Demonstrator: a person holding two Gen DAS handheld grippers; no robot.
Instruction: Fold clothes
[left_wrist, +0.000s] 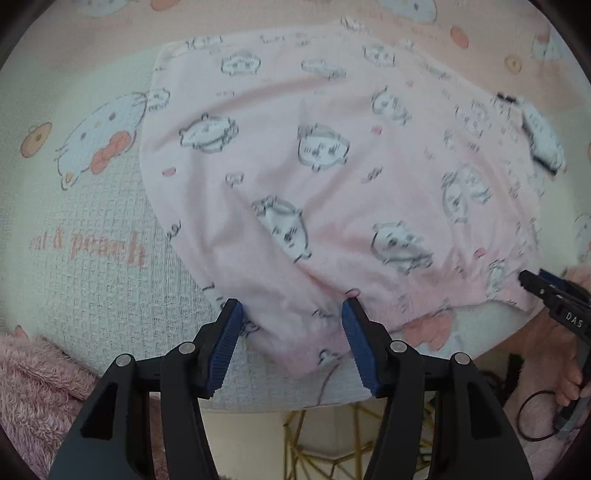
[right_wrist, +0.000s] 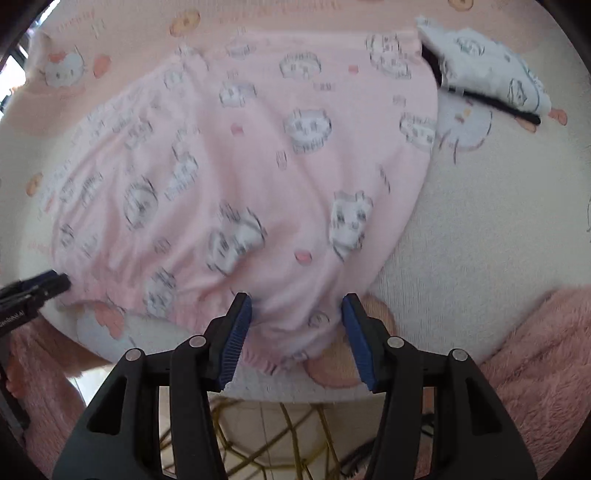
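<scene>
Tablecloth (left_wrist: 92, 280) print reads "& peach" — right gripper (left_wrist: 524, 277) marked "DAS".

Your left gripper (left_wrist: 291, 314): jaws spread wide, both blue-padded fingers (left_wrist: 229, 339) angled outward, pointed forward and downward. Fabric lies in the gap, but neither pad presses on it.

Your right gripper (right_wrist: 295, 314): same pose, jaws wide apart, blue pads (right_wrist: 356, 339) facing each other across an unclamped gap.

Relative position: the two sit side by side at the same near edge, well apart. Each shows at the edge of the other's view, tips closed down to a narrow dark point there; blurred.

Your right hand (left_wrist: 570, 384): fingers wrapped on the handle, partly visible at the frame edge.
</scene>
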